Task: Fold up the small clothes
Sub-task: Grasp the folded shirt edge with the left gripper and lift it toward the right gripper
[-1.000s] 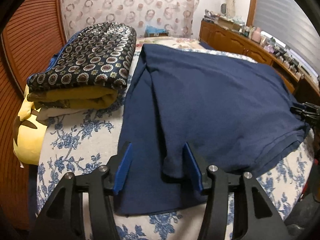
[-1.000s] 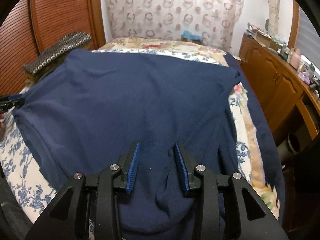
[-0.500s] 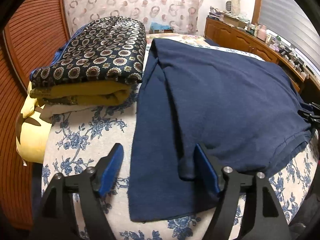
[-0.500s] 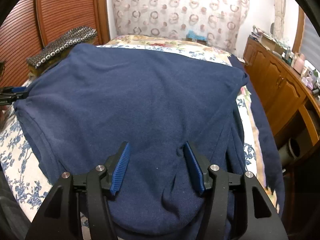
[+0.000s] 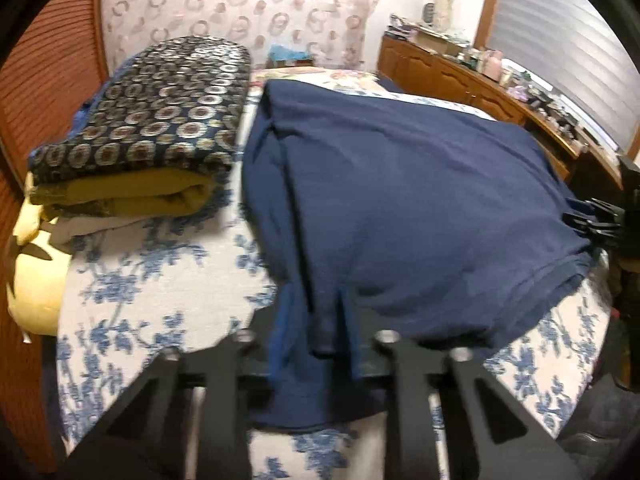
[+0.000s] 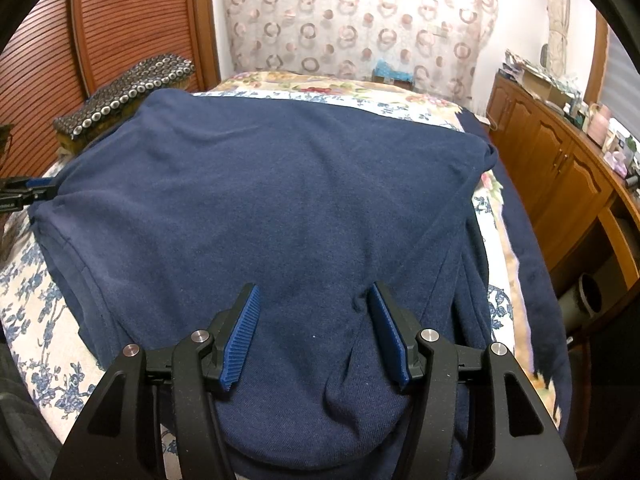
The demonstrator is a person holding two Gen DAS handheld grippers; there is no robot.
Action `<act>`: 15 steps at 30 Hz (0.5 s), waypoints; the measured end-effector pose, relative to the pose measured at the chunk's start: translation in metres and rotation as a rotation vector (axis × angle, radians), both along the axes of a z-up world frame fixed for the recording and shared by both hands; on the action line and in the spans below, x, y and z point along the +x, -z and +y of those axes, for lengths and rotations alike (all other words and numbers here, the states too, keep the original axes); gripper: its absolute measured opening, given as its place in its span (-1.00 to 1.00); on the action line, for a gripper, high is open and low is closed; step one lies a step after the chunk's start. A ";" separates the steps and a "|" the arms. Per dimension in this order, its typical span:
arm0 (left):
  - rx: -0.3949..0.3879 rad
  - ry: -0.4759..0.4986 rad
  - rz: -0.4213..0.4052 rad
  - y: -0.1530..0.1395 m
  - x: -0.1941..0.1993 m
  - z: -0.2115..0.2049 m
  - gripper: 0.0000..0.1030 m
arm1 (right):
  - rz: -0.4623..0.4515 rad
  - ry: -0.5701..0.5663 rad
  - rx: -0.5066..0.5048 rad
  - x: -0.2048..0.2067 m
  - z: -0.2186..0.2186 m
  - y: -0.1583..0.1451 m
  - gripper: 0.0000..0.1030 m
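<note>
A navy blue shirt (image 5: pixel 400 200) lies spread on the floral bed, its left side folded inward. My left gripper (image 5: pixel 316 332) is at the shirt's near left corner. Its jaws are closing, and a bunched fold of the navy cloth is pinched between the pads. In the right wrist view the shirt (image 6: pixel 280 200) fills the middle. My right gripper (image 6: pixel 314 336) rests on its near right part with jaws wide apart and flat cloth lying between the pads. Each gripper shows small at the other view's edge: the right gripper (image 5: pixel 592 220) and the left gripper (image 6: pixel 24 194).
A stack of folded clothes (image 5: pixel 152 120), patterned on top and mustard below, sits left of the shirt above a yellow pillow (image 5: pixel 32 272). The floral bedsheet (image 5: pixel 140 280) shows around the shirt. A wooden cabinet (image 6: pixel 560 168) runs along the right side. A dark blanket (image 6: pixel 532 264) hangs over the bed's right edge.
The left jaws spread wide, then came together on the shirt's folded left edge, bunching it. The right jaws widened early and have since held still.
</note>
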State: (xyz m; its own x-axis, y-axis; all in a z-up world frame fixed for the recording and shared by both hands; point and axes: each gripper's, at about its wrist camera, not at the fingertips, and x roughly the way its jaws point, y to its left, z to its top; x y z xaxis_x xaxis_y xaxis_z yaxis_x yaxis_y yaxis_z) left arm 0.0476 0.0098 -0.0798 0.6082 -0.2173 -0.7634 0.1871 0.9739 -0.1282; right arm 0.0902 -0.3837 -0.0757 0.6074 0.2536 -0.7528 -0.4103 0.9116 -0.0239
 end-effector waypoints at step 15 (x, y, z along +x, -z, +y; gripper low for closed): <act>-0.068 0.070 -0.212 -0.065 -0.003 -0.039 -0.93 | 0.005 0.000 0.015 0.001 -0.001 -0.001 0.14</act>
State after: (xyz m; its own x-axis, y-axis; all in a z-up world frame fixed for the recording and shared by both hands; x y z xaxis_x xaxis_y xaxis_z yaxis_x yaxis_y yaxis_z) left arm 0.0449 -0.0295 -0.0147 0.7348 -0.3112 -0.6027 0.2836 0.9481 -0.1437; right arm 0.0912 -0.3846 -0.0743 0.6038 0.2646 -0.7519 -0.4102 0.9120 -0.0085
